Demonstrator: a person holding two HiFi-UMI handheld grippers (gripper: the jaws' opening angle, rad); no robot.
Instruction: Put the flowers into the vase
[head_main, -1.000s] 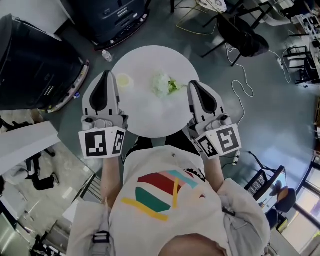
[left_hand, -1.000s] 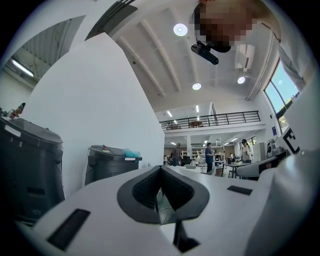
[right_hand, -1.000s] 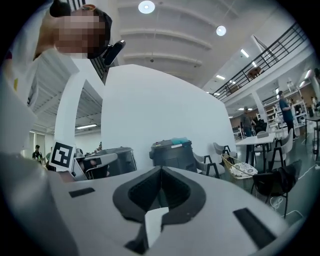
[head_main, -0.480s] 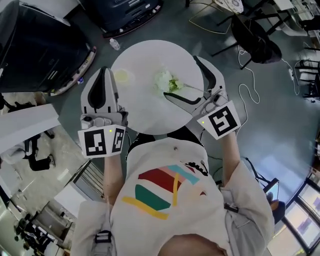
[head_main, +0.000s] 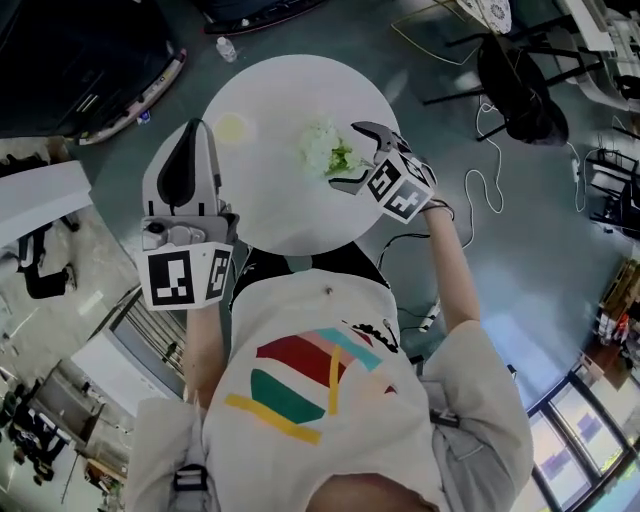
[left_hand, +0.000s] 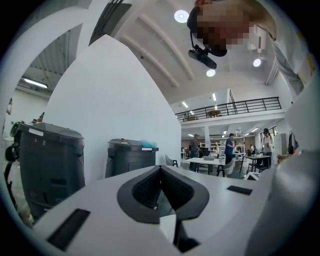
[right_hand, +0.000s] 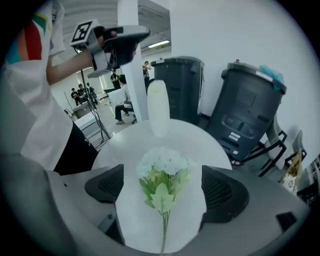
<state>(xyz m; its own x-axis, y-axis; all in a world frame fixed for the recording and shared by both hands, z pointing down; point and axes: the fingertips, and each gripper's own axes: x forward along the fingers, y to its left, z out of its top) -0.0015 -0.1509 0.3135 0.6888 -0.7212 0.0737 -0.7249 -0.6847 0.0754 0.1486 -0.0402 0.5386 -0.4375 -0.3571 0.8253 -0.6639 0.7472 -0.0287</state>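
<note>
A bunch of white flowers (head_main: 322, 148) with green leaves lies on the round white table (head_main: 290, 210). A pale vase (head_main: 232, 128) stands upright to its left. My right gripper (head_main: 346, 158) tilts down over the stem end, jaws wide open on either side, pads apart from it. In the right gripper view the flowers (right_hand: 163, 172) lie between the open jaws of the right gripper (right_hand: 161, 190), and the vase (right_hand: 158, 107) stands beyond. My left gripper (head_main: 196, 126) hovers shut and empty near the table's left edge, close to the vase. The left gripper view shows its pads (left_hand: 161, 172) together.
Two dark wheeled bins (right_hand: 250, 110) stand beyond the table. A black chair (head_main: 515, 75) and loose cables (head_main: 482, 135) are on the floor to the right. A water bottle (head_main: 227, 48) lies on the floor above the table. A large black machine (head_main: 90, 50) fills the upper left.
My right gripper has opened, swung forward from near the person's body and dropped, tilting down over the flowers. The left gripper has sunk slightly and stays shut.
</note>
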